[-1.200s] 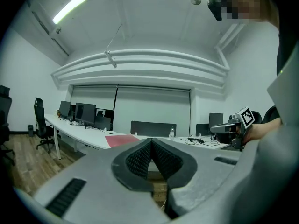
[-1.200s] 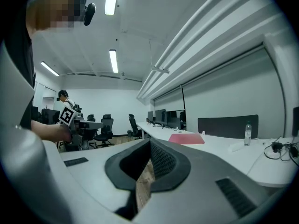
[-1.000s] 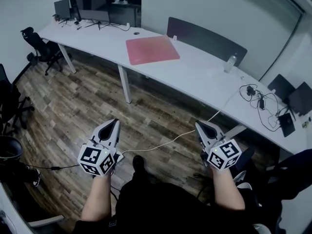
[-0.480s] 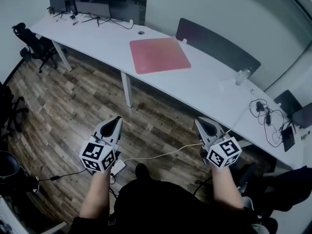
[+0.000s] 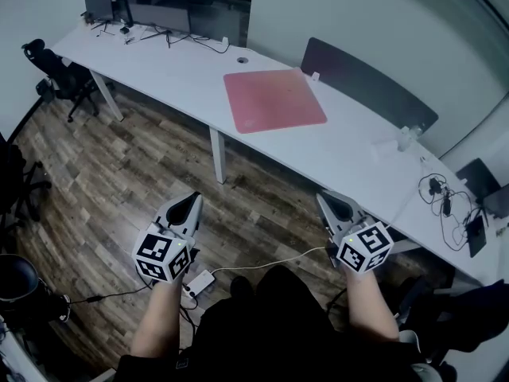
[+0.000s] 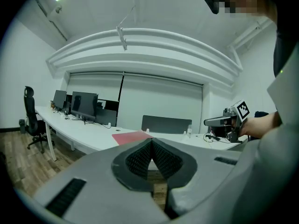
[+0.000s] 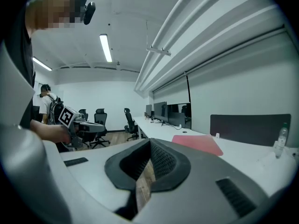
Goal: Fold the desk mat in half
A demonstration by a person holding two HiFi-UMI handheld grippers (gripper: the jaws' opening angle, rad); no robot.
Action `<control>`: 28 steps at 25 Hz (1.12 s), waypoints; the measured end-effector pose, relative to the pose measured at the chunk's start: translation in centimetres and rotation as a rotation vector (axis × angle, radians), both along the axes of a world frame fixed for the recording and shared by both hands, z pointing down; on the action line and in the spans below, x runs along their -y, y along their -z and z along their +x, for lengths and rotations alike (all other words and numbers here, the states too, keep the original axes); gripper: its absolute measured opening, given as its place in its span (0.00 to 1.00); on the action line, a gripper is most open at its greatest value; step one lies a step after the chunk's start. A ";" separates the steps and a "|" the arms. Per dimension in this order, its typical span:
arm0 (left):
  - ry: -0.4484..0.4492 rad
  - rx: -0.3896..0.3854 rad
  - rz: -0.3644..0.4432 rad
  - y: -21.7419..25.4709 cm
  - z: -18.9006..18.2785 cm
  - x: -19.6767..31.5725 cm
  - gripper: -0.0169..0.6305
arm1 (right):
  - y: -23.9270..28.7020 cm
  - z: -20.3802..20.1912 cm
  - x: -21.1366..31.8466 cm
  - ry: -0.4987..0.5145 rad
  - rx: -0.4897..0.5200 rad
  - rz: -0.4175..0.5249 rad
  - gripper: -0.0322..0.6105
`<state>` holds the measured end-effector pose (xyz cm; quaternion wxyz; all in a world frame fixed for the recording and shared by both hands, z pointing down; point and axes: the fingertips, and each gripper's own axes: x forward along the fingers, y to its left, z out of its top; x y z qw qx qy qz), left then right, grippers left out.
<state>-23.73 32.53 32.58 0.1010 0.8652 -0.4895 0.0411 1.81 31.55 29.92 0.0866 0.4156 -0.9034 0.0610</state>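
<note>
The pink desk mat (image 5: 274, 100) lies flat and unfolded on the middle of the long white desk (image 5: 171, 64). Its long axis runs along the desk's length, and its near left corner lies close to the desk's front edge. A dark divider panel (image 5: 367, 84) stands along the desk's back edge, just behind the mat. A clear bottle (image 5: 407, 138) stands on the desk to the mat's right, with tangled cables (image 5: 444, 201) further toward the desk's right end. Monitors (image 5: 159, 2) stand at the desk's far left end and an office chair (image 5: 57, 74) is beside it. The left gripper (image 5: 190, 203) and right gripper (image 5: 326, 204) are over the wood floor (image 5: 119, 173), well apart from the desk. Each has its jaws pressed together with nothing between them.
</note>
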 end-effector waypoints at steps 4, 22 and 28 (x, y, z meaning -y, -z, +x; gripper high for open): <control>-0.008 -0.008 -0.008 -0.3 0.1 1.1 0.03 | -0.5 0.1 1.4 -0.016 0.011 -0.003 0.05; 0.006 0.023 -0.030 -2.1 3.3 11.8 0.03 | -2.7 1.7 12.8 0.042 0.029 -0.016 0.04; 0.031 0.051 -0.063 -3.6 7.9 19.7 0.03 | -4.3 5.7 21.5 0.063 0.004 -0.042 0.05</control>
